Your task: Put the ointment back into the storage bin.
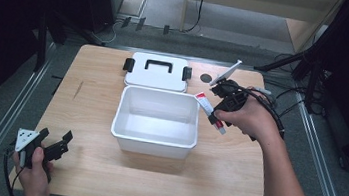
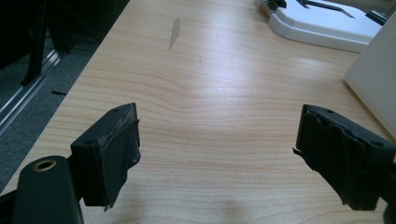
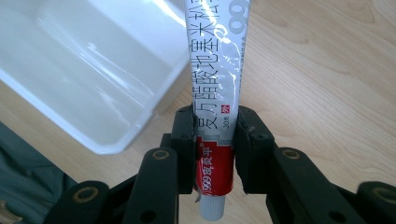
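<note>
A white and red ointment tube (image 3: 215,88) with printed characters is clamped between the jaws of my right gripper (image 3: 215,140), cap end toward the camera. In the high view that tube (image 1: 209,111) is held just right of the open white plastic box (image 1: 155,138), near its right rim, with my right gripper (image 1: 217,114) shut on it. The box's inside (image 3: 79,65) looks bare. My left gripper (image 1: 58,145) rests near the table's front left corner, jaws wide apart over bare wood (image 2: 215,149), holding nothing.
The box's white lid (image 1: 157,71) with black handle and clips lies flat behind the box, its edge (image 2: 322,25) also at the far right. A dark round hole (image 1: 206,77) sits in the tabletop near the lid. A small mark (image 2: 174,32) stains the wood at left.
</note>
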`<state>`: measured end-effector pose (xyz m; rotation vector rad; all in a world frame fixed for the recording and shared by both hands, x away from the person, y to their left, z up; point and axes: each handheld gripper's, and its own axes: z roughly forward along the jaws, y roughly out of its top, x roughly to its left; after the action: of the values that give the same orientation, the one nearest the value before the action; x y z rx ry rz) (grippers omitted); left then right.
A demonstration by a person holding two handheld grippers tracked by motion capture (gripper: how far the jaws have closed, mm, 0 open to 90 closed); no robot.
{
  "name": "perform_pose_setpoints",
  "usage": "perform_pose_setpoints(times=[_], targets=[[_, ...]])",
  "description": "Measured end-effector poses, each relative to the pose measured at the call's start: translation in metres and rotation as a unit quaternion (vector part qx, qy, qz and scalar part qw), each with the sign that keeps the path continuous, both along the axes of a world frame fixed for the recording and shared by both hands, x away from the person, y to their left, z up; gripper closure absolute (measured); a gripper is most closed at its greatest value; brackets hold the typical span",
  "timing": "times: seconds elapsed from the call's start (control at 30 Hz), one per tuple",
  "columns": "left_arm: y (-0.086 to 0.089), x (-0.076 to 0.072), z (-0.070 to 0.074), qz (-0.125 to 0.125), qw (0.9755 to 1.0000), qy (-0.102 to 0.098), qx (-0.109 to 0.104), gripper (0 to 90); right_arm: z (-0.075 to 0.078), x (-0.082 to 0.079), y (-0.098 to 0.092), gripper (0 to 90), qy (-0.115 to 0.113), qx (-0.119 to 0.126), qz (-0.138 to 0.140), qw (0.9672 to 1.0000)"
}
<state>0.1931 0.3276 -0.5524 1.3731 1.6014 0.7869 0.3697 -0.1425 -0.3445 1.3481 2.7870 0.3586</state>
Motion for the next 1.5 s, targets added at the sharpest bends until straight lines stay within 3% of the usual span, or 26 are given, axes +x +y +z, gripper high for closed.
perform_pose_setpoints(times=[0.23, 0.67, 1.07, 1.3, 1.5], targets=[[0.0, 0.0, 0.0, -0.001, 1.0, 0.0, 0.001, 14.2, 0.004, 0.0, 0.02, 72.5, 0.002, 0.004, 0.018, 0.9998], [0.0, 0.0, 0.0, -0.001, 1.0, 0.0, -0.001, 14.2, -0.015, 0.013, 0.067, 72.3, 0.005, 0.019, 0.049, 0.9986], [0.001, 0.0, 0.0, -0.002, 1.0, -0.001, -0.004, 14.3, -0.045, 0.022, 0.078, 72.3, 0.012, 0.014, 0.066, 0.9977], [0.001, 0.0, 0.0, -0.002, 1.0, 0.0, -0.003, 14.2, -0.061, 0.024, 0.078, 72.3, 0.017, -0.001, 0.063, 0.9979], [0.001, 0.0, 0.0, -0.002, 1.0, 0.0, -0.003, 14.2, -0.071, 0.023, 0.082, 72.2, 0.008, -0.017, 0.077, 0.9969]])
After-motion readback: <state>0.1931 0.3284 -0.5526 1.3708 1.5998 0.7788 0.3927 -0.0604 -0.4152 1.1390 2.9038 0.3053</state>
